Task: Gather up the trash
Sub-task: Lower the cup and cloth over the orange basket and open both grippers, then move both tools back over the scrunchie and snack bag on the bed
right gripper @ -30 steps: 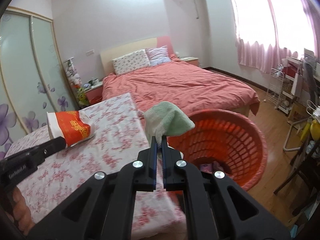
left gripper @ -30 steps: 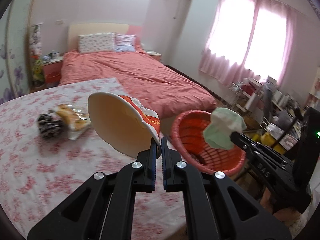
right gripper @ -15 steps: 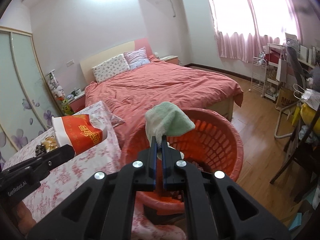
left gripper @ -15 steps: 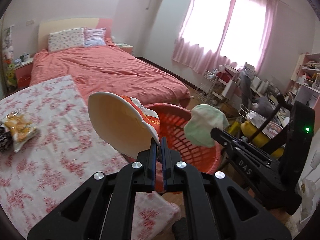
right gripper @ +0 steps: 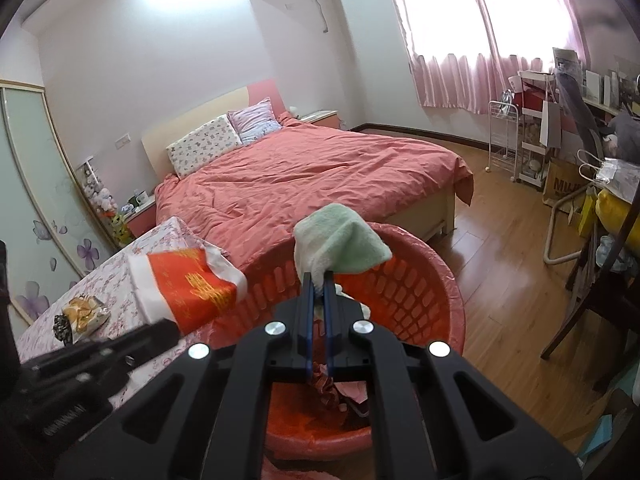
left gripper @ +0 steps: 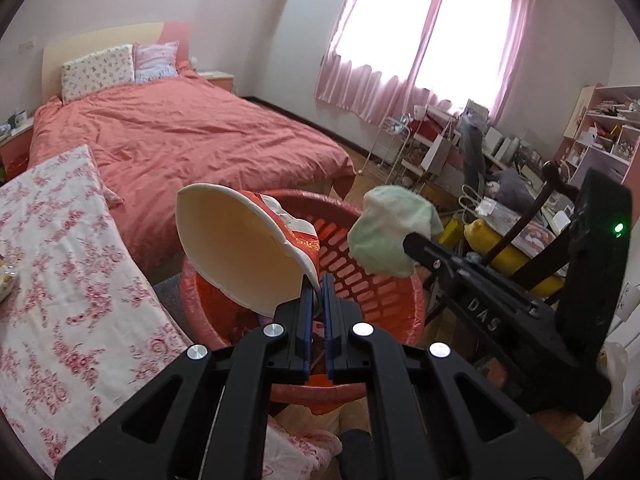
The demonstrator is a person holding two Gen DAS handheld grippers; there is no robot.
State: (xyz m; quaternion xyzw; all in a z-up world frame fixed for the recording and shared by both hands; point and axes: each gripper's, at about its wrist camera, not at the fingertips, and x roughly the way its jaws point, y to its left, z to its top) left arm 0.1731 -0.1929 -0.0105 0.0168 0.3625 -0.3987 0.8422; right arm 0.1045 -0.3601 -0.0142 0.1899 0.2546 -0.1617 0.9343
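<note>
Two pieces of trash hang above the orange basket [right gripper: 424,280], one in each of my grippers. My left gripper [left gripper: 316,292] is clamped narrow on the rim of a crushed red-and-white paper bowl [left gripper: 240,248], tipped over the basket's near-left rim. My right gripper [right gripper: 317,280] pinches a pale green cloth [right gripper: 340,240] over the basket's middle. Beside the basket, snack wrappers [right gripper: 80,314] lie on the floral-covered table [left gripper: 60,280], well back from its edge.
</note>
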